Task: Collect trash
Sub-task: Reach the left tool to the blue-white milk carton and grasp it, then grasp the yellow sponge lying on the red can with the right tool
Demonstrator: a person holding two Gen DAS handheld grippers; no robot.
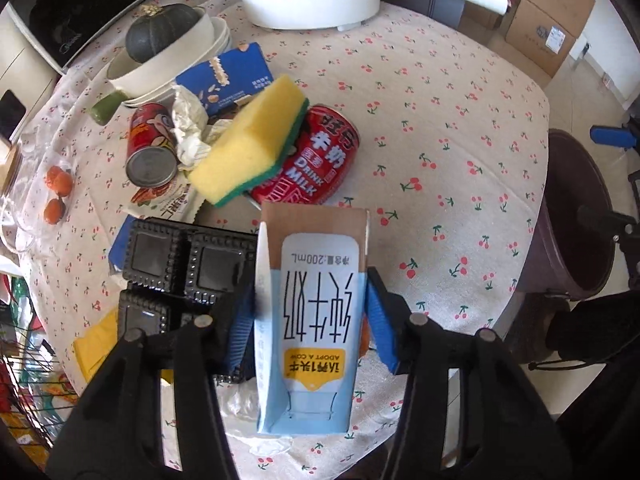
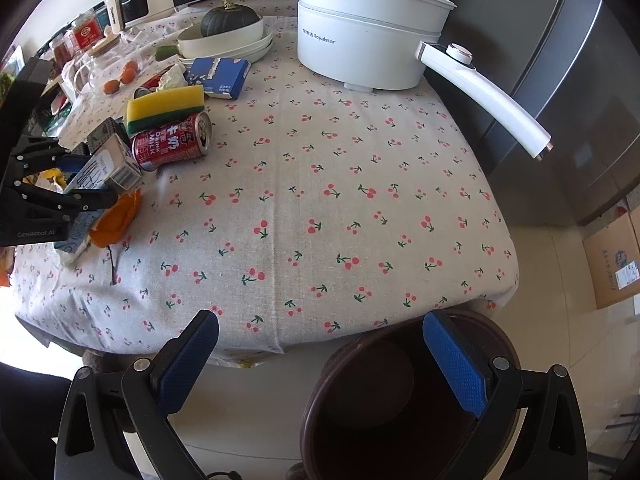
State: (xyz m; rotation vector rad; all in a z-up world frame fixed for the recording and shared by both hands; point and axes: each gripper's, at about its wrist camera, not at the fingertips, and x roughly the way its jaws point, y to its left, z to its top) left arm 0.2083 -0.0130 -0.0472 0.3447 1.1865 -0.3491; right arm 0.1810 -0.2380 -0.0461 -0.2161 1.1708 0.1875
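One milk carton (image 1: 312, 320): I see it lying on the tablecloth (image 1: 440, 152) near the table's front edge, between my left pads.
Left gripper (image 1: 308, 320): pads sit against both carton sides; I read it as clamped on the carton.
Right gripper (image 2: 320, 360): jaws wide apart, nothing between them, above the one brown bin (image 2: 400, 400) beside the table.
Two red cans (image 1: 316, 160): both on their sides behind the carton; the smaller one (image 1: 152, 148) lies left.
One yellow sponge (image 1: 248, 140): resting on the larger can.
One blue box (image 1: 228, 76): behind the sponge.
One white electric pot (image 2: 368, 40): at the far edge.
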